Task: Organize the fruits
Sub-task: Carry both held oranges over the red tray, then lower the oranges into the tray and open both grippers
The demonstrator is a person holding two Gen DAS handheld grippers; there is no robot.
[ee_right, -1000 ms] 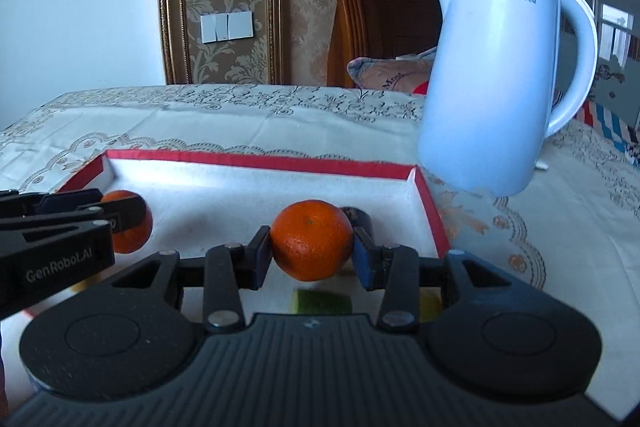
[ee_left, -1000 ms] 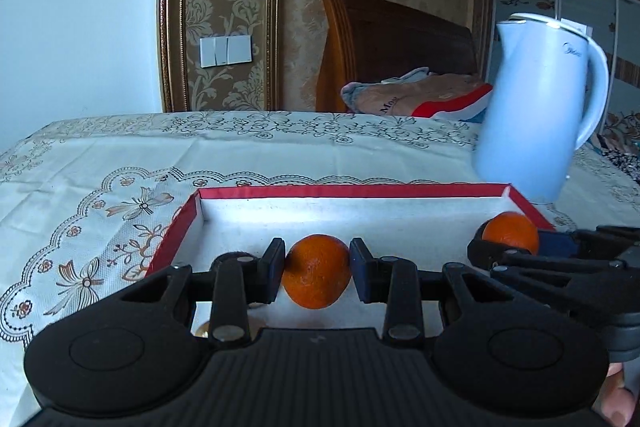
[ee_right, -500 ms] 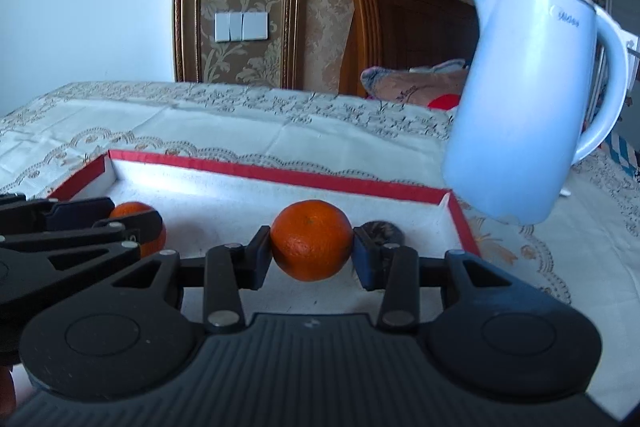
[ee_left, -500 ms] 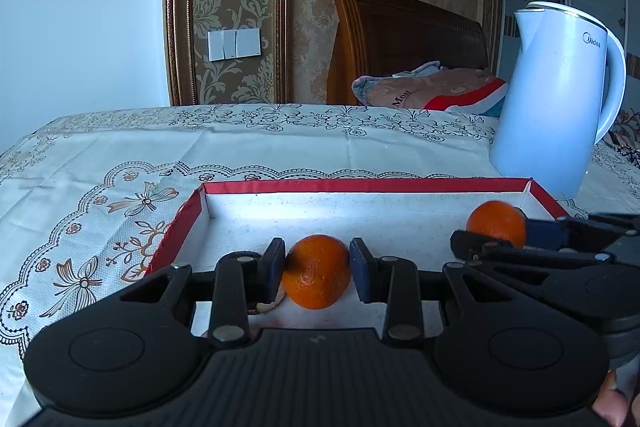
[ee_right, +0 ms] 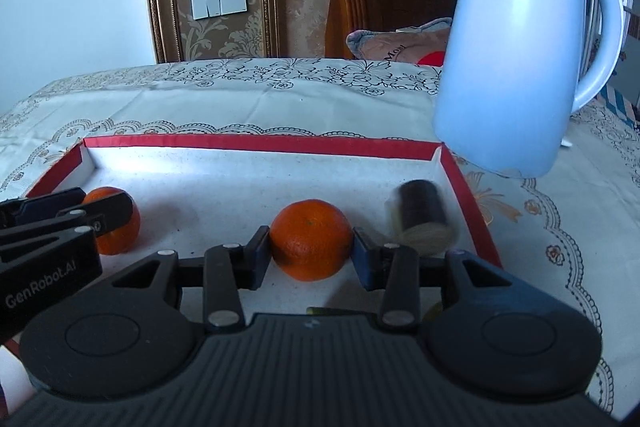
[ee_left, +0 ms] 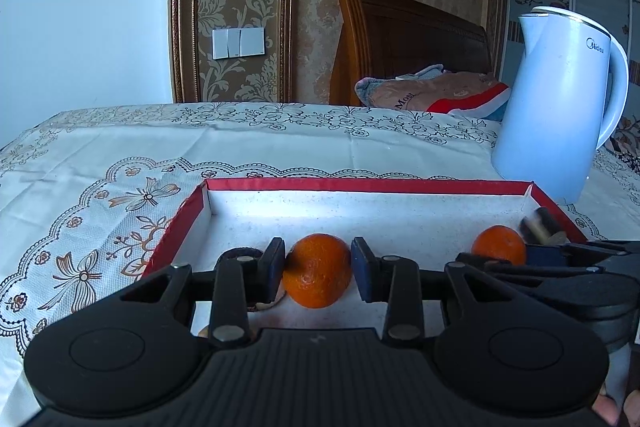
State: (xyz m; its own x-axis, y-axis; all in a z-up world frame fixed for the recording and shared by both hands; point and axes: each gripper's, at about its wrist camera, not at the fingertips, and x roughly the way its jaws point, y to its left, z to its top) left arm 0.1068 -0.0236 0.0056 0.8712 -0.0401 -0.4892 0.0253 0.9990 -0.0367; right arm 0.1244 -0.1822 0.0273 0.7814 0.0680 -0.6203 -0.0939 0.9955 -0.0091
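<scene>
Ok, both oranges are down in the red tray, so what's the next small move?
Probably finish opening both and back straight out. The left gripper and right gripper are already opening around their oranges, which sit on the tray floor; lifting early could drag a fruit.

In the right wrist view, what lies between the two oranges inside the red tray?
Only bare white tray floor, plus the left gripper reaching in around the left orange; nothing else before the right orange.
</scene>
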